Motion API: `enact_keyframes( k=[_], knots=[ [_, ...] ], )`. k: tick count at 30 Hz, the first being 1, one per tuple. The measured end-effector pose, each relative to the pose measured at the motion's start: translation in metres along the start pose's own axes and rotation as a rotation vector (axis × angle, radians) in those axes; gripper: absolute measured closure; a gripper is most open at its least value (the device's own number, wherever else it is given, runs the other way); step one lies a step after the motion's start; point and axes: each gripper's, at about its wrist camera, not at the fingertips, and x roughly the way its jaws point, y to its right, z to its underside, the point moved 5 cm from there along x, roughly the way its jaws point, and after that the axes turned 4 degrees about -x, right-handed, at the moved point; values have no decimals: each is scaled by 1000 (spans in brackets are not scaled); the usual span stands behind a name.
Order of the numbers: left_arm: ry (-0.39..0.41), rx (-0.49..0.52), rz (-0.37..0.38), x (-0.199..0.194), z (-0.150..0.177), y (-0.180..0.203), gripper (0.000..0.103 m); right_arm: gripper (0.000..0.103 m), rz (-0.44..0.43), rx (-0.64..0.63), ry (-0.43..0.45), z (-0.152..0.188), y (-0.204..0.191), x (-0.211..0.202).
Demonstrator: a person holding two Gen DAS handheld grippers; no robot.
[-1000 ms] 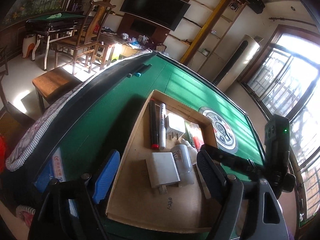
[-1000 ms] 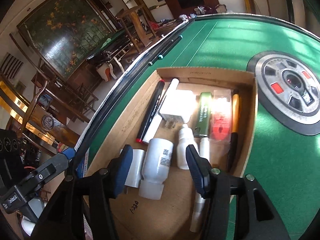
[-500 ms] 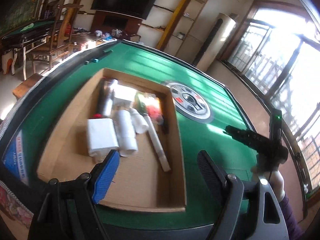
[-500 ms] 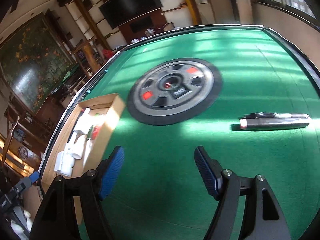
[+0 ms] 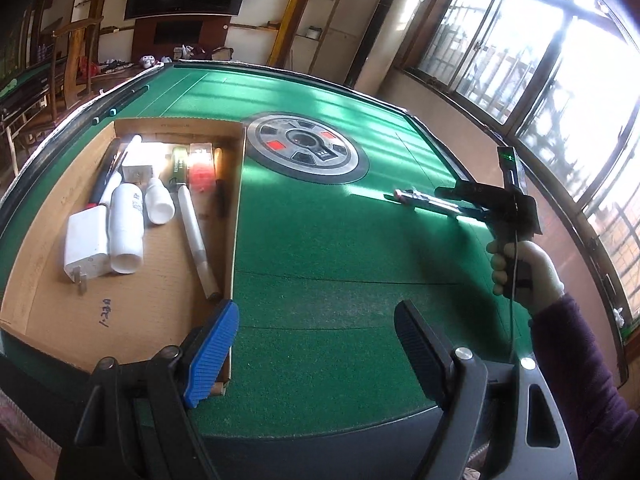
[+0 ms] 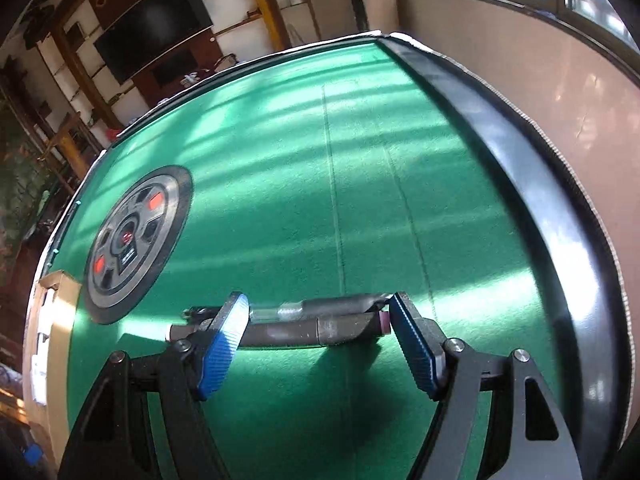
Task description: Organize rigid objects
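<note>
Right gripper of mine sits low over the green bench with its jaws spread wide, straddling a dark pen that lies crosswise between the blue pads, which stand near its two ends and clamp nothing yet. In the lower middle of the right wrist frame the pen rests flat on the felt, and a second slim, partly clear stick seems to lie just behind it; I cannot tell whether they touch. From the left wrist view the pen shows at centre right of the frame, well apart from the cardboard tray at the left, where a white charger, a white bottle and other pens already lie side by side. I judge the pen light, stiff and smooth, likely to roll or pivot if pinched near an end, so I would turn the jaws across the barrel and take it at mid-length. My right hand, in a pale glove, holds the handle upright with the forearm coming in from the lower right of that frame and the tool pointing leftward across the felt. My left gripper hangs wide open and holding nothing over the near edge of the bench, one pad just over the tray's near right corner.
</note>
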Motion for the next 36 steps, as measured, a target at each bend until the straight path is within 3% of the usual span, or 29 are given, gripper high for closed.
enact_keyframes(
  k=[2, 6, 8, 11, 19, 24, 30, 36],
  knots=[
    [-5, 8, -13, 2, -1, 3, 20, 30, -84, -58, -22, 17, -21, -5],
    [-11, 24, -16, 7, -2, 10, 20, 30, -279, -223, -146, 64, -71, -22],
    [-16, 43, -27, 10, 0, 15, 20, 30, -241, -293, -127, 77, -82, -37],
    [-26, 84, -64, 18, 2, 26, 20, 30, -140, -311, -11, 69, -80, -61],
    [-40, 267, -249, 50, 6, 57, 20, 15, -8, -78, 254, -1, -36, -87],
    [-67, 321, -297, 70, 3, 71, 20, 15, -11, 38, 272, -23, -6, -64],
    [-90, 357, -311, 91, -4, 86, 20, 15, 33, 85, 221, -11, 28, -39],
    [-130, 346, -297, 115, -7, 94, 20, 15, -21, 140, 242, -8, 34, -46]
  ],
)
